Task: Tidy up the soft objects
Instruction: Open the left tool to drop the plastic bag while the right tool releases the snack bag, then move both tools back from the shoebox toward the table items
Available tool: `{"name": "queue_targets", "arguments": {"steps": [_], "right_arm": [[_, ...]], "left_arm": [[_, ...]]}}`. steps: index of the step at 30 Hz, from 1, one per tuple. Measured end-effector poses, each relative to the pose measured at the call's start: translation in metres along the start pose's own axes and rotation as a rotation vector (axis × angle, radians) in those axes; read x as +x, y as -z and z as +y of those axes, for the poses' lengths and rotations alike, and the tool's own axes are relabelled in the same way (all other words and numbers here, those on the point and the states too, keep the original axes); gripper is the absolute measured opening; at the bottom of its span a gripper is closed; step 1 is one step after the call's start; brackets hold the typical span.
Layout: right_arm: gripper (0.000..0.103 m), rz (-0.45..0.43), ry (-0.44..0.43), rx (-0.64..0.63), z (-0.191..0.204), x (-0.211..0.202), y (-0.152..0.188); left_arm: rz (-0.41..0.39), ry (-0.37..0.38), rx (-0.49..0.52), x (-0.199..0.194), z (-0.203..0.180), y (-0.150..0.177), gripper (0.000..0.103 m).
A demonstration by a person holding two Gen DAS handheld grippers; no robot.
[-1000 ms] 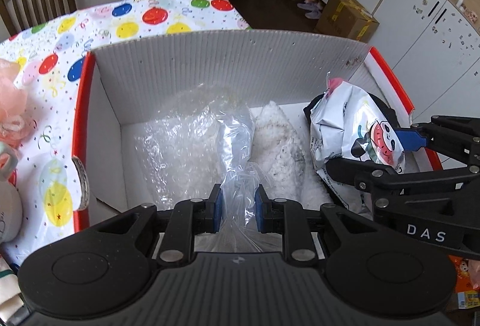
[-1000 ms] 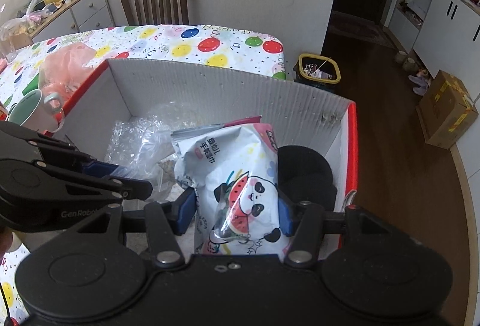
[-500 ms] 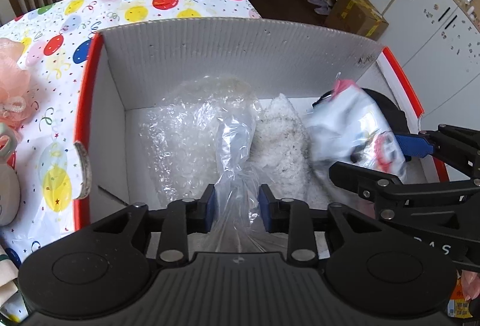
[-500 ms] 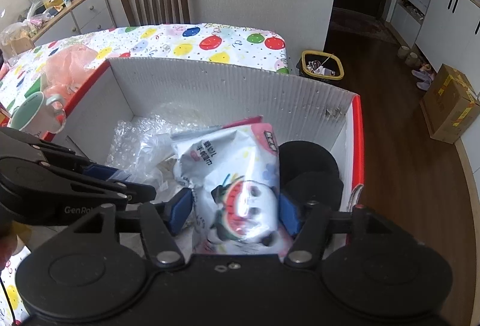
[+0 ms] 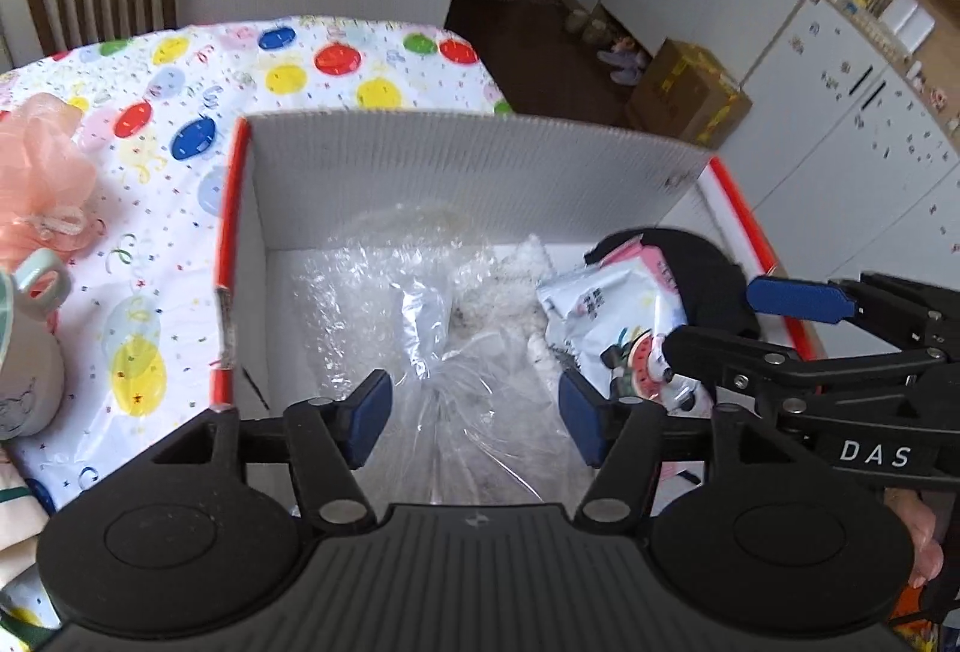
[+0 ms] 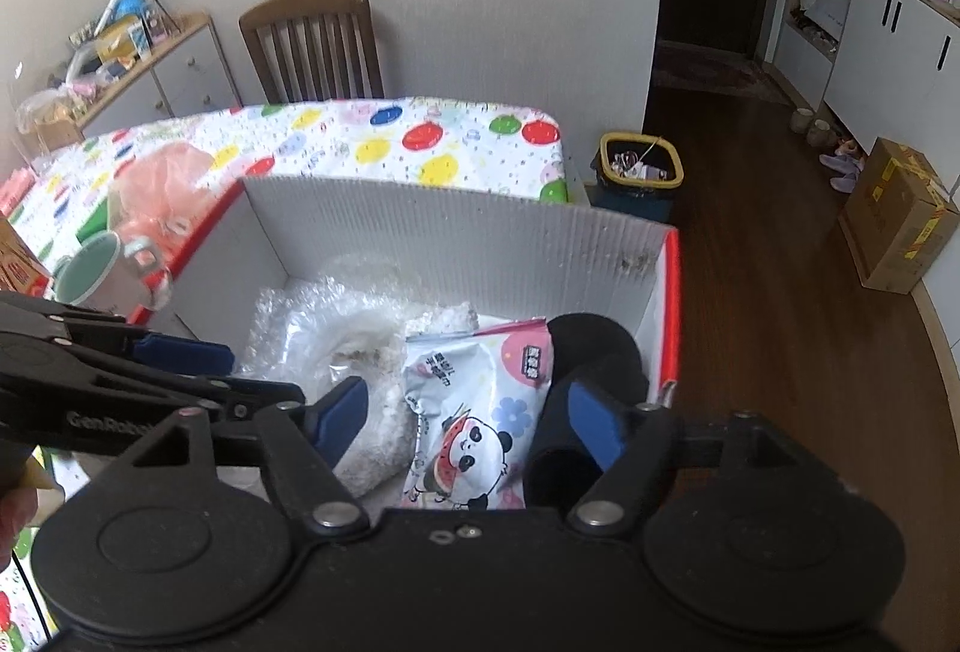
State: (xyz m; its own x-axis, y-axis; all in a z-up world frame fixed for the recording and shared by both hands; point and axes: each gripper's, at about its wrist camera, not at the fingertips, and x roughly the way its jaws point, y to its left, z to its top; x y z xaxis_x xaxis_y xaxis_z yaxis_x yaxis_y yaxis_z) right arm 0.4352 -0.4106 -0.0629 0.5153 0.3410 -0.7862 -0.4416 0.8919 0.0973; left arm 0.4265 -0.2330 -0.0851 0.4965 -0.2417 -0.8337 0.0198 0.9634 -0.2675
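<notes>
A white corrugated box (image 5: 456, 160) with red outer sides (image 6: 444, 238) stands on the table. Inside lie a clear plastic bag (image 5: 432, 316) over bubble wrap, a white fluffy item (image 6: 378, 442), a panda-print tissue pack (image 6: 474, 412) (image 5: 618, 316) and a black soft item (image 6: 594, 352). My left gripper (image 5: 474, 418) is open above the bag's gathered neck, not touching it. My right gripper (image 6: 468, 418) is open above the tissue pack, which lies loose in the box. Each gripper shows in the other's view, at the side.
A pink mesh puff (image 5: 42, 166) and a mug (image 5: 24, 352) sit on the balloon-print tablecloth (image 5: 288, 64) left of the box. A wooden chair (image 6: 312, 46) stands behind the table. A bin (image 6: 639, 166) and a cardboard carton (image 6: 900, 214) are on the floor at right.
Both grippers opened and lifted away from the box. The left let go of the clear bag; the right let go of the tissue pack, which now rests in the box.
</notes>
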Motion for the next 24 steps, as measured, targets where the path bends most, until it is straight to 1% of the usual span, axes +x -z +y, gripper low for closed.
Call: {"name": "queue_targets", "arguments": {"steps": [7,10,13,17,19,21,22,24], "right_arm": [[0.079,-0.045,-0.032,0.012,0.001,-0.025,-0.002],[0.08,-0.064,-0.05,0.017,0.003,-0.036,-0.002],[0.083,-0.081,-0.068,0.015,0.007,-0.044,-0.002],[0.086,-0.104,-0.093,-0.005,0.018,-0.055,-0.002],[0.087,-0.118,-0.106,-0.018,0.024,-0.061,-0.001],[0.09,-0.131,-0.116,-0.031,0.031,-0.066,-0.001],[0.092,-0.14,-0.123,-0.037,0.035,-0.069,-0.001],[0.093,-0.159,-0.138,-0.053,0.043,-0.074,-0.001]], "left_arm": [[-0.067,0.027,-0.063,-0.041,0.004,-0.003,0.068],[-0.092,0.061,-0.106,-0.062,0.007,-0.003,0.068],[-0.118,0.098,-0.144,-0.082,0.012,-0.004,0.069],[-0.164,0.141,-0.179,-0.109,0.018,-0.001,0.071],[-0.182,0.145,-0.194,-0.12,0.023,0.001,0.071],[-0.201,0.145,-0.205,-0.132,0.028,0.005,0.075],[-0.21,0.14,-0.208,-0.137,0.03,0.006,0.076],[-0.236,0.124,-0.208,-0.148,0.036,0.012,0.077]]}}
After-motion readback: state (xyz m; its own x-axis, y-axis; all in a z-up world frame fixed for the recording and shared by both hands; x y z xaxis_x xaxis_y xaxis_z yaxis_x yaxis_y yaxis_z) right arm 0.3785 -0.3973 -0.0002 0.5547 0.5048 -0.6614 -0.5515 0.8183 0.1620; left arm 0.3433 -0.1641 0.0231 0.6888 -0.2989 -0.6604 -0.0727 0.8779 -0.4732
